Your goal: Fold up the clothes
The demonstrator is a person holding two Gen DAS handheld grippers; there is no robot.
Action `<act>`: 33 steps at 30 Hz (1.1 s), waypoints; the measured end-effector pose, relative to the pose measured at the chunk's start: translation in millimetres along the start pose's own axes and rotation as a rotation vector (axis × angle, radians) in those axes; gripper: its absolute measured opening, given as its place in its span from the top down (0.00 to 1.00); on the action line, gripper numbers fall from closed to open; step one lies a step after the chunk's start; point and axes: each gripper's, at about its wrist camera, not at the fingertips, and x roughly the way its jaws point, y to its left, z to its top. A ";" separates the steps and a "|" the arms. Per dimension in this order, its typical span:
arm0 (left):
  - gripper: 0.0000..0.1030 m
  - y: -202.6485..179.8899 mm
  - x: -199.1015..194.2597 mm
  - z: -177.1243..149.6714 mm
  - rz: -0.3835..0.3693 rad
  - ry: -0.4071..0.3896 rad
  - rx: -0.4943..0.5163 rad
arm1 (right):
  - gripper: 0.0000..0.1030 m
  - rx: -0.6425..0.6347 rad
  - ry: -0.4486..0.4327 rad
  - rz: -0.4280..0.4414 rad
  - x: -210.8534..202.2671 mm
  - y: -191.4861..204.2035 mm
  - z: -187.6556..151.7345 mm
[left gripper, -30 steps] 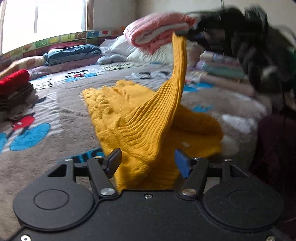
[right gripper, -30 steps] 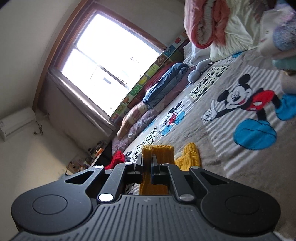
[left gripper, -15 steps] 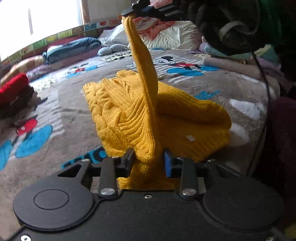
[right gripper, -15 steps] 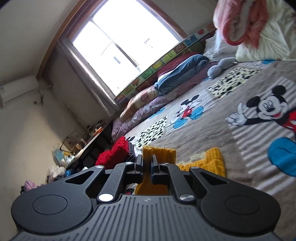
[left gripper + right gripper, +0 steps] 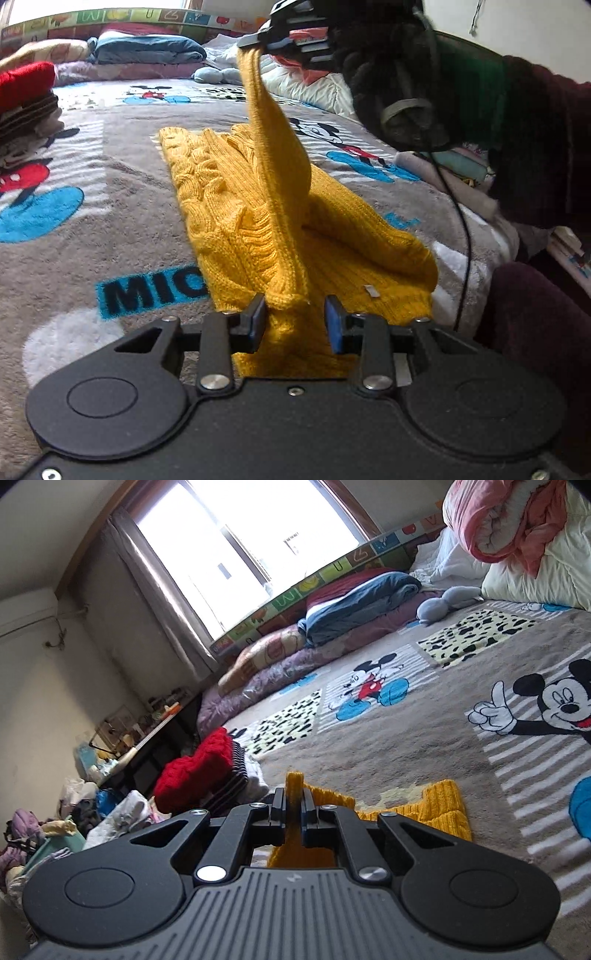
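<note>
At the far left of the left wrist view a pile of folded clothes point(image 5: 26, 99), topped by a red knit, is seen at the edge of the bed. A grey cartoon-printed blanket point(image 5: 110, 155) is spread across the bed, and on it the yellow knitted sweater point(image 5: 229, 206) is laid, its cabled body flat and running away from the camera. One sleeve point(image 5: 275, 147) is drawn up from the body in a taut strip. Its lower end is bracketed by the left gripper point(image 5: 295, 319), whose jaws stand apart: the left pad touches the knit while a gap is left at the blue right pad, so nothing is clamped. The upper end of the sleeve is pinched at top centre by the right gripper point(image 5: 255, 42), which is carried by a gloved hand point(image 5: 399, 74) with a dark sleeve behind it. In the right wrist view the red-topped pile point(image 5: 207, 768) lies at the left, the right gripper point(image 5: 294, 808) is seen clamped on the yellow cuff, and part of the sweater point(image 5: 439, 808) rests on the blanket point(image 5: 406, 746) just to the right. Rolled bedding point(image 5: 362, 605) is heaped beneath the window point(image 5: 236, 550).
</note>
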 end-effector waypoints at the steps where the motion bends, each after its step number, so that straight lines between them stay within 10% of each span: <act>1: 0.69 1.1 0.2 0.1 -0.010 0.001 -0.009 | 0.91 -0.003 0.007 -0.005 4.9 0.2 -0.5; 17: 0.73 64.2 1.5 -5.1 -0.257 0.014 -0.498 | 0.92 -0.054 0.120 -0.105 78.0 -1.9 -16.4; 33: 0.75 77.9 -0.5 -9.9 -0.298 0.031 -0.592 | 0.91 -0.135 0.276 -0.199 134.5 -5.0 -37.3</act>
